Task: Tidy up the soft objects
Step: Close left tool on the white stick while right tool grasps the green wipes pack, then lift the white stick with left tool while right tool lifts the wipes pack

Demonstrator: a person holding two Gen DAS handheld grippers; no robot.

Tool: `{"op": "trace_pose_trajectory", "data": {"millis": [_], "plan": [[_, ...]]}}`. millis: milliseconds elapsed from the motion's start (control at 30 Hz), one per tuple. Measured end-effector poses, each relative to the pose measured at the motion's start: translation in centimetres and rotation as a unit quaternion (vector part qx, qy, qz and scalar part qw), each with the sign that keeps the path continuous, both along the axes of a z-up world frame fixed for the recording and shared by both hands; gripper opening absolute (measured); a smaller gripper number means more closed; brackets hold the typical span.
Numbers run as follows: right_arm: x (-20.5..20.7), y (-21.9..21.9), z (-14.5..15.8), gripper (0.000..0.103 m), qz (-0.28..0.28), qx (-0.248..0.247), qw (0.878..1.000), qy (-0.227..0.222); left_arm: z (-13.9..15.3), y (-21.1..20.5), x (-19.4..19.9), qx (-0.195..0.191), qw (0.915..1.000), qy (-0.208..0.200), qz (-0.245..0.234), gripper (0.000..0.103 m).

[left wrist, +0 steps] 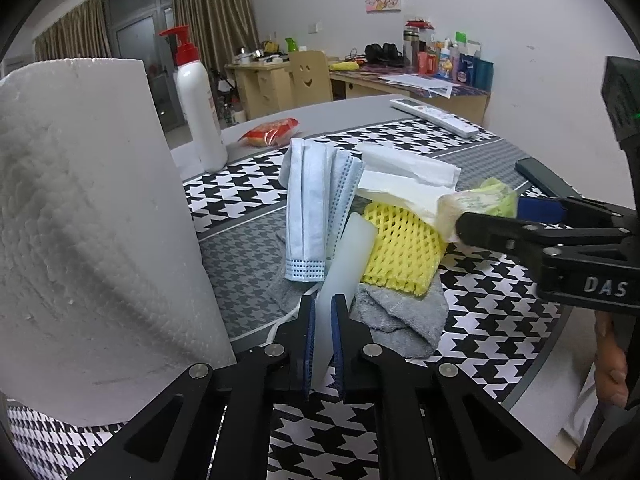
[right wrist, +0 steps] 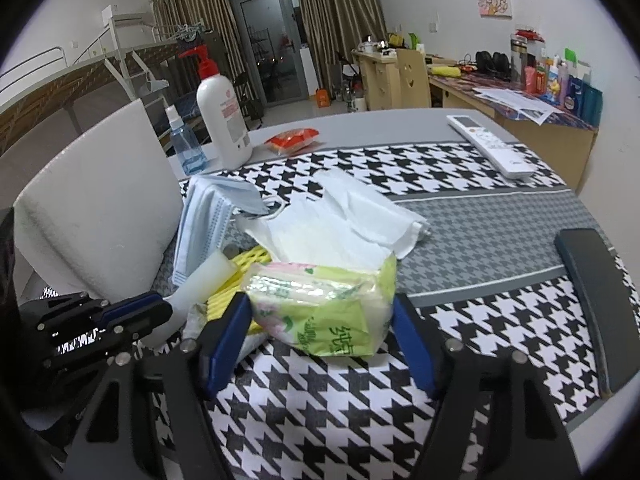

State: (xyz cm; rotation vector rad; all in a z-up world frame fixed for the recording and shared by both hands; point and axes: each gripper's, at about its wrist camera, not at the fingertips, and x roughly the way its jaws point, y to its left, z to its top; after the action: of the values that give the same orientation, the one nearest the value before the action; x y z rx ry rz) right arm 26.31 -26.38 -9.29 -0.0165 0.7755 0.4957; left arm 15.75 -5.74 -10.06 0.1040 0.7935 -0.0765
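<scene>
While the left gripper (left wrist: 324, 320) jaws pinch the white foam tube (left wrist: 348, 256) rising ahead, the right gripper (right wrist: 320, 320) jaws straddle the green tissue pack (right wrist: 328, 304) without a confirmed squeeze; next: finish closing, lift clear of the pile beyond.

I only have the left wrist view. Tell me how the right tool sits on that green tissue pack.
Observer: The green plastic tissue pack lies between both blue pads of the right tool, one pad on each side. I cannot tell whether they press on it.
Operator: Report anything hidden behind the big white paper roll.
Observer: A clear blue spray bottle stands behind the big white paper roll, just left of the white pump bottle with the red top.
</scene>
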Motion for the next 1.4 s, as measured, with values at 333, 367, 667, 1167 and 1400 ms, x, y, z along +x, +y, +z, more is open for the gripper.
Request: {"op": "trace_pose_trajectory", "data": {"millis": [333,367,667,1167,1400], "plan": [[-0.8,-0.9,0.5,0.075,-0.014,0.007,1.000,-0.011,-0.3,-0.3,-0.1,0.016,0.9997,0.007,-0.017,0.028],[-0.8,-1.0,0.5,0.075,-0.014,0.008,1.000,-0.010,-0.3,-0.4,-0.1,0.015,0.9997,0.007,-0.020,0.032],[-1.2,-1.5,0.4,0.075,-0.017,0.016,1.000,-0.012,-1.4,-0.5,0.8,0.033,0.9990,0.026,-0.015,0.026],[-2.5,-1.9,1.6,0.075,-0.021,0.023,0.999,-0.030,1.0,-0.7,-1.5,0.024,0.9992,-0.013,-0.029,0.017],[-3.5,-1.9,2.5,0.075,-0.022,0.025,0.998,-0.047,2.8,-0.4,-3.1,0.013,0.9984,-0.042,-0.036,0.017]]}}
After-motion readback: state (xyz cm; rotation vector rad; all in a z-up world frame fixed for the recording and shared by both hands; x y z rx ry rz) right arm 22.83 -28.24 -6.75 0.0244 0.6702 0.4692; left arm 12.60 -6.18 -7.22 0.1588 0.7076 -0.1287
